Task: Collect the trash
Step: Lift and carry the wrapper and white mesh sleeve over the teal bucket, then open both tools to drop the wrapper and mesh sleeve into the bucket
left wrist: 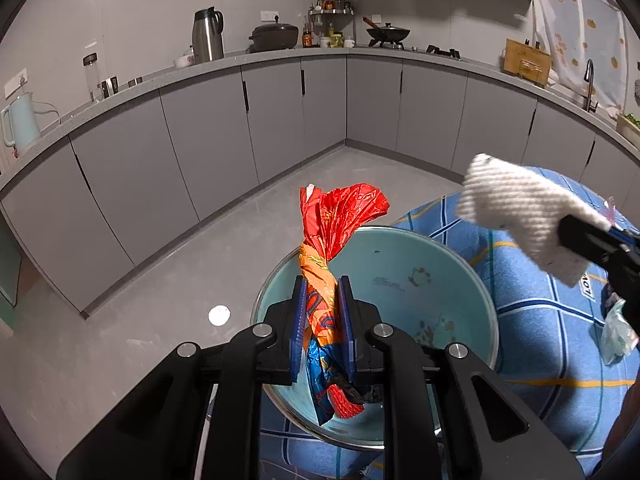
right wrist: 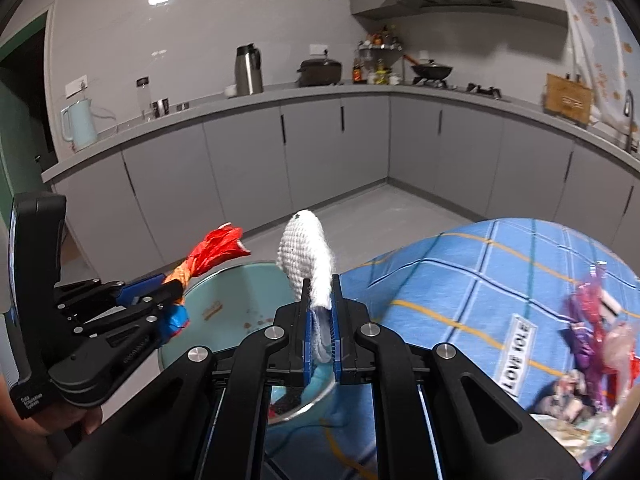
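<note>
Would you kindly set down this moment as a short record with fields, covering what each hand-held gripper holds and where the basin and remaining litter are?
left hand-held gripper: shut on a twisted red and orange wrapper, held above the basin
right hand-held gripper: shut on a white knitted piece
basin: pale teal, at the edge of the table; no loose items visible inside
table cover: blue checked cloth
remaining litter: crumpled wrappers on the cloth, blurred

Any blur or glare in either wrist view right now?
Left wrist: sharp, strong fisheye bending of the counter, ceiling light reflected on the floor. Right wrist: motion blur over the trash pile at right; the white knitted piece stays sharp.
</note>
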Motion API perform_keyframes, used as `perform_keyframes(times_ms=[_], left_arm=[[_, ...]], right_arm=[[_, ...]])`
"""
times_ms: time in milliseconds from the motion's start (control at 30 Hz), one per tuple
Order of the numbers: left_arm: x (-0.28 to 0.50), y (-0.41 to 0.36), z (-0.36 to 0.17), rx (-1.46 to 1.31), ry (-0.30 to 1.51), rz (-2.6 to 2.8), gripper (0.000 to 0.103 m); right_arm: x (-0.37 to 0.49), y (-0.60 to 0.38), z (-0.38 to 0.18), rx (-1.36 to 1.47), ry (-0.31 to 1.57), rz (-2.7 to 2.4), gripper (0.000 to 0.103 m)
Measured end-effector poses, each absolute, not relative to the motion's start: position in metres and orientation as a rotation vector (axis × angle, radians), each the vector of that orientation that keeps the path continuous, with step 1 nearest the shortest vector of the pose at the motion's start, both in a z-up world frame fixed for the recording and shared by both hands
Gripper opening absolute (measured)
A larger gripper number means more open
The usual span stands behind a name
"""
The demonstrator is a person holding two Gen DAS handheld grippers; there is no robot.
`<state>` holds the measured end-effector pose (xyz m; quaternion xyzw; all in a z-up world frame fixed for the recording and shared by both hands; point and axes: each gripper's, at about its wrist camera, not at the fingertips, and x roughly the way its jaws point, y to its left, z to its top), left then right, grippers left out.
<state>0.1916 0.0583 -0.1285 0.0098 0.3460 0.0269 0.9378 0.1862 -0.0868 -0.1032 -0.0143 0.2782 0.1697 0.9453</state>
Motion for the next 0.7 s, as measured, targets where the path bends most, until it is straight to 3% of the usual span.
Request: perform_keyframes(times_ms=[533, 567, 633, 700], left_arm=[[0.208, 0.062, -0.157, 0.019, 0.775, 0.051, 0.019], [0.208, 0.061, -0.159, 0.022, 0.776, 0.055, 0.019], [0.208, 0.062, -0.160, 0.023, 0.779, 0.061, 0.021], [0.208, 0.062, -0.162, 0.026, 0.781, 0.073, 0.027]], right_arm=[[0.222, -0.059, -0.145, -0.056, 0.678, 0.421, 0.010], [0.223, -0.058, -0.146, -0.058, 0.680, 0.426, 0.011], [0.222, -0.059, -0.147, -0.054, 0.674, 0.426, 0.026], [0.222, -0.063, -0.147, -0.037, 0.672, 0.431, 0.033]])
